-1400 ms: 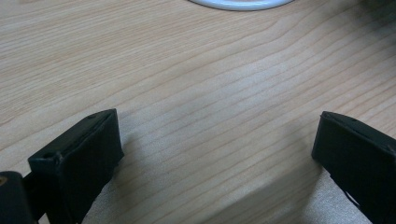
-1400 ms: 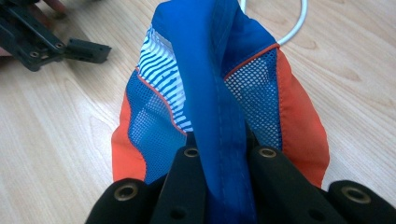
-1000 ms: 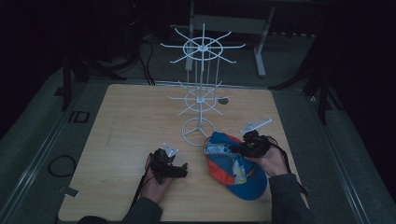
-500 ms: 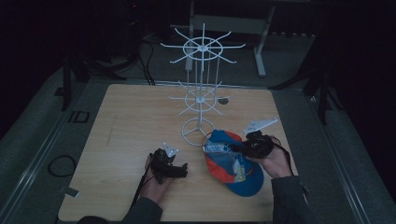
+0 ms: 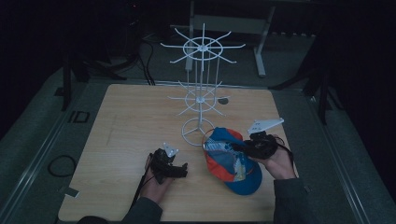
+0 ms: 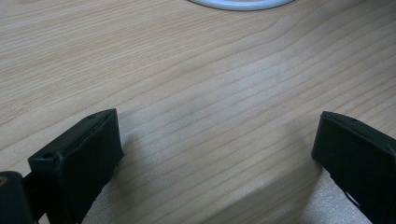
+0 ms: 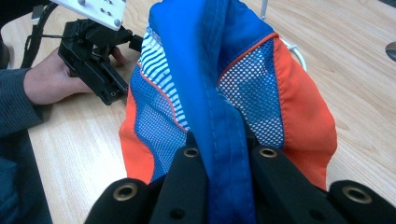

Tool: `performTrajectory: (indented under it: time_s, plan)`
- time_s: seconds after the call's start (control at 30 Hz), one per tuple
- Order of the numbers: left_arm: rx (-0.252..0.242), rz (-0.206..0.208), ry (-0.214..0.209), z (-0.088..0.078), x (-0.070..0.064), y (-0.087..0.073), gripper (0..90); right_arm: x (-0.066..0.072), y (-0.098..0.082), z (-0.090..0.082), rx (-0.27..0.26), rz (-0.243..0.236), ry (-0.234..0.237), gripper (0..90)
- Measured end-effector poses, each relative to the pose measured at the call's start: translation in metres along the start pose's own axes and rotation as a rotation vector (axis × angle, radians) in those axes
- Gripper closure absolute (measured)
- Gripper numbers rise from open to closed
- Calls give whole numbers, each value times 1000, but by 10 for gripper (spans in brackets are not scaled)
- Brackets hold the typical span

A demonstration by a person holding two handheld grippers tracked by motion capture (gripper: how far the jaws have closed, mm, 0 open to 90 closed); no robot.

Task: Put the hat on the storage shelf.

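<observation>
The blue-and-orange mesh cap [image 5: 232, 161] lies on the wooden table [image 5: 126, 126] beside the white wire display stand [image 5: 201, 93], its blue seam pinched tight in the right gripper [image 5: 243, 147], likely ready for hanging. The left gripper [image 5: 180, 169] rests low on the table, jaws spread wide, holding nothing.

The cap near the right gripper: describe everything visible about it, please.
The cap is blue with orange panels, white-and-blue mesh sections and a striped patch, soft fabric by its look. It lies on the wooden table, just right of the white rack's ring base, its blue brim toward the person. The right gripper is shut on a blue seamed band of it, pinching the fabric into a fold that stands up between the jaws.
</observation>
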State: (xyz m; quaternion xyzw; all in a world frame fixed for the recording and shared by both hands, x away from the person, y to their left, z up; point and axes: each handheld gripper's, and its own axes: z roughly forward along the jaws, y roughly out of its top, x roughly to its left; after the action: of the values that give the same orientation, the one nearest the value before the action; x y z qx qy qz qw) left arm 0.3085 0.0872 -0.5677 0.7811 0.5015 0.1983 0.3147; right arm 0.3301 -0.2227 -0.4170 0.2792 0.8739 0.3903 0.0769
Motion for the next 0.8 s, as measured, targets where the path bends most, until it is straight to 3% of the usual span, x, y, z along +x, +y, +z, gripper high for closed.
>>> performTrajectory:
  time_s: [0.8]
  plan:
    - [-1,0,0,0,0,0,19,3,-1,-34,-125,-6,23,883]
